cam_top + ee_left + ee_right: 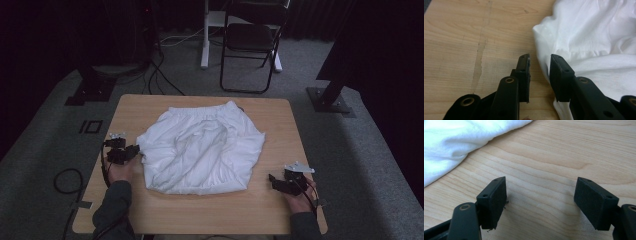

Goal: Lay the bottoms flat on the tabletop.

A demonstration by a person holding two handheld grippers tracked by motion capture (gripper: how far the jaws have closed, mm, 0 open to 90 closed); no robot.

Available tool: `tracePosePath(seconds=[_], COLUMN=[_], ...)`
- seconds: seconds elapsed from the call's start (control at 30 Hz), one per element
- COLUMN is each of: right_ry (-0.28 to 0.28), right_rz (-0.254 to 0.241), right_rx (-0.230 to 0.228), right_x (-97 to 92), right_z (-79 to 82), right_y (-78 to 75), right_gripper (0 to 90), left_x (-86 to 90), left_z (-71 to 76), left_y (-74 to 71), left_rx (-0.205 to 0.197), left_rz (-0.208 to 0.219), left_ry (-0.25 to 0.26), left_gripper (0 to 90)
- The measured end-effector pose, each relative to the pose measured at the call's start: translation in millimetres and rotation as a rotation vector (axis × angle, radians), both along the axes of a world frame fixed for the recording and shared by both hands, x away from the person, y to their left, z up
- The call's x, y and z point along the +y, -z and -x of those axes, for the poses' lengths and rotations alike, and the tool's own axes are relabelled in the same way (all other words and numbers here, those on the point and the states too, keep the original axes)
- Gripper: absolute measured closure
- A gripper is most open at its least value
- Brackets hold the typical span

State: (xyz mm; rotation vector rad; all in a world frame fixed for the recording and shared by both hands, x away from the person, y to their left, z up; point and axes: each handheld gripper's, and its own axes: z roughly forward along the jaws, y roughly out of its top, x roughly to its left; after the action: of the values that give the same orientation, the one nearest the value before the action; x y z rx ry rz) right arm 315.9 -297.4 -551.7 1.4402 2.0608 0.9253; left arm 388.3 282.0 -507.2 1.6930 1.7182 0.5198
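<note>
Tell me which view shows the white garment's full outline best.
The high view: the whole white garment lies spread on the table. The left gripper view gives its near edge, the right gripper view one corner.

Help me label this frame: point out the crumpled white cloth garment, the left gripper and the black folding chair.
crumpled white cloth garment (200, 150), high view, its creased middle.
left gripper (539, 72), left gripper view, midway between fingertips.
black folding chair (250, 36), high view, seat.

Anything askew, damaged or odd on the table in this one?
The white garment lies crumpled and skewed on the table. The tabletop shows a pale, ragged scratch-like streak beside the left gripper. Nothing spilled.
</note>
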Motion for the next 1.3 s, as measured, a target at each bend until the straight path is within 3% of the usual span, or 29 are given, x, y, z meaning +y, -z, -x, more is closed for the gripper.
tracePosePath(seconds=[0.17,0.37,0.5,0.53,0.57,0.67,0.77,0.93,1.03,1.13,1.27,1.3], right_ry=[0.000,-0.001,-0.003,-0.008,-0.014,-0.043,-0.104,-0.265,-0.352,-0.428,-0.467,-0.469], right_rz=[0.000,-0.001,-0.001,0.001,0.000,0.026,0.002,-0.036,-0.053,-0.053,-0.014,-0.008], right_rx=[0.000,0.000,-0.001,0.000,-0.001,-0.015,-0.057,-0.103,-0.093,-0.087,-0.051,-0.041], right_x=[0.0,0.4,1.0,1.2,4.2,13.0,27.7,71.9,96.8,117.1,134.3,136.3], right_z=[0.0,-0.6,-1.3,-1.9,-3.2,-5.7,-5.1,8.9,19.3,29.2,29.5,28.6], right_y=[0.0,0.0,0.0,-0.1,-1.0,-6.2,-16.9,-31.4,-33.3,-32.3,-23.2,-21.0], right_gripper=[25.7,25.7,25.7,26.1,33.3,43.2,45.9,38.8,35.3,33.1,34.1,35.2], left_x=[-0.9,-2.4,-7.1,-11.7,-12.9,-23.6,-42.1,-70.8,-84.4,-92.4,-109.7,-115.0], left_z=[0.6,0.8,0.3,-2.1,-2.5,0.1,15.0,57.3,84.3,106.3,120.6,121.0], left_y=[-2.0,-9.1,-14.9,-17.6,-18.1,-22.1,-25.1,-18.2,-11.2,-6.1,5.5,11.1], left_rx=[-0.007,-0.044,-0.078,-0.083,-0.083,-0.098,-0.117,-0.129,-0.125,-0.131,-0.093,-0.078], left_rz=[0.000,-0.010,-0.027,-0.039,-0.042,-0.028,-0.036,-0.014,-0.024,0.028,-0.047,-0.085], left_ry=[0.009,0.012,0.033,0.059,0.063,0.085,0.177,0.317,0.385,0.414,0.479,0.490], left_gripper=[68.6,64.4,61.3,61.3,60.6,59.8,57.5,51.9,48.5,45.1,38.8,38.5])
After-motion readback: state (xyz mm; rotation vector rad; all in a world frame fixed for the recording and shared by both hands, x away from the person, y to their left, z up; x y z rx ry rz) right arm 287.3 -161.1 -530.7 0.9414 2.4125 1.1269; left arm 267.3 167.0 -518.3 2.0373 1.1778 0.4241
